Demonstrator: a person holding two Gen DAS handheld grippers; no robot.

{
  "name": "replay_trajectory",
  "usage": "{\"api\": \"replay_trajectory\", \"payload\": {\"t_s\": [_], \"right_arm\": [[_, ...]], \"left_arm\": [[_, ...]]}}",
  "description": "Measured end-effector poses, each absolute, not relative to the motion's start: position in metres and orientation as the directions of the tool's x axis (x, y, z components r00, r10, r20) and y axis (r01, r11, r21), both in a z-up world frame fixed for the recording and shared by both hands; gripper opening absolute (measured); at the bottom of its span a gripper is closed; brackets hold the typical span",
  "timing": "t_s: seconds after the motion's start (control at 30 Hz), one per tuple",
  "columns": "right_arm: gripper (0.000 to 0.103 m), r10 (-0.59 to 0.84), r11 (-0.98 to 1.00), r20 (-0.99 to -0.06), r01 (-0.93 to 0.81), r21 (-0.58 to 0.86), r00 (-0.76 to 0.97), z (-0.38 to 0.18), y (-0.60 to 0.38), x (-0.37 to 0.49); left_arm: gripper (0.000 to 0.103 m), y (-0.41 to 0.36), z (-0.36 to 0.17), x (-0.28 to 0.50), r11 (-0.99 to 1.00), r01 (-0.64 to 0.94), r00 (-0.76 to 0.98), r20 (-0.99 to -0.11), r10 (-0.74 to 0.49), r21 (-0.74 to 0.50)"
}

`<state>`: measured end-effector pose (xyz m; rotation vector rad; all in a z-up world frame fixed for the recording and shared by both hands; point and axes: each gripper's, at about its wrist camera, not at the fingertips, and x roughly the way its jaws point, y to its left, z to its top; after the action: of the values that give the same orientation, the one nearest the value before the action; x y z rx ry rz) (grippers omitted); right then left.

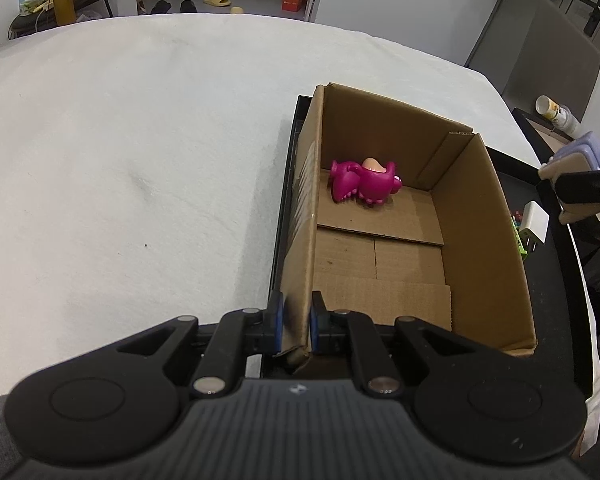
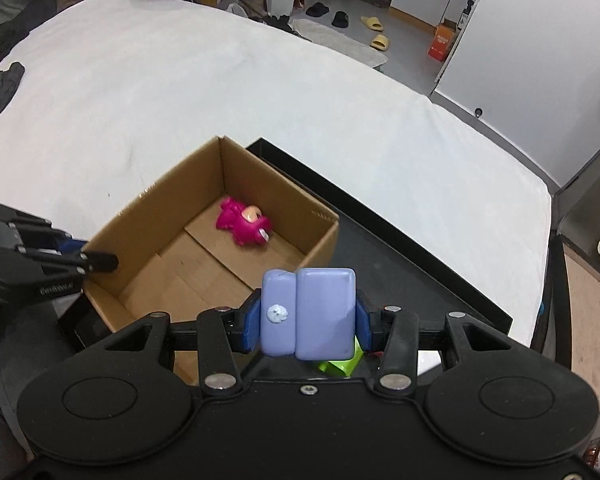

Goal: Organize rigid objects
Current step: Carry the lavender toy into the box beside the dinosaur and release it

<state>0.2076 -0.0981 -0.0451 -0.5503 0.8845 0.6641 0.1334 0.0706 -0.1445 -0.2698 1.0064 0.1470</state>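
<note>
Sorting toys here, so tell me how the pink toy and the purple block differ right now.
The pink toy lies loose inside the cardboard box; the purple block is clamped in the right gripper, outside it. The toy is a lumpy figure; the block is smooth and boxy. Both look like hard plastic.

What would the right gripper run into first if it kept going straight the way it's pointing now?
Probably the cardboard box. The right gripper, shut on a lavender block, points down toward the box's near right wall and open inside, where a pink toy lies. Depth is unclear, so it might meet the black tray instead.
</note>
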Motion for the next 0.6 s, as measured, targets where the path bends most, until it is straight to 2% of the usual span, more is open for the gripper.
{"api": "replay_trajectory", "payload": {"t_s": [0.6], "right_arm": [[0.044, 0.309, 0.619, -0.843, -0.766, -0.174, 0.44, -0.058, -0.052, 0.195]], "left_arm": [[0.013, 0.077, -0.144, 0.131, 0.951, -0.243, 0.535, -0.844, -0.031, -0.189]]}}
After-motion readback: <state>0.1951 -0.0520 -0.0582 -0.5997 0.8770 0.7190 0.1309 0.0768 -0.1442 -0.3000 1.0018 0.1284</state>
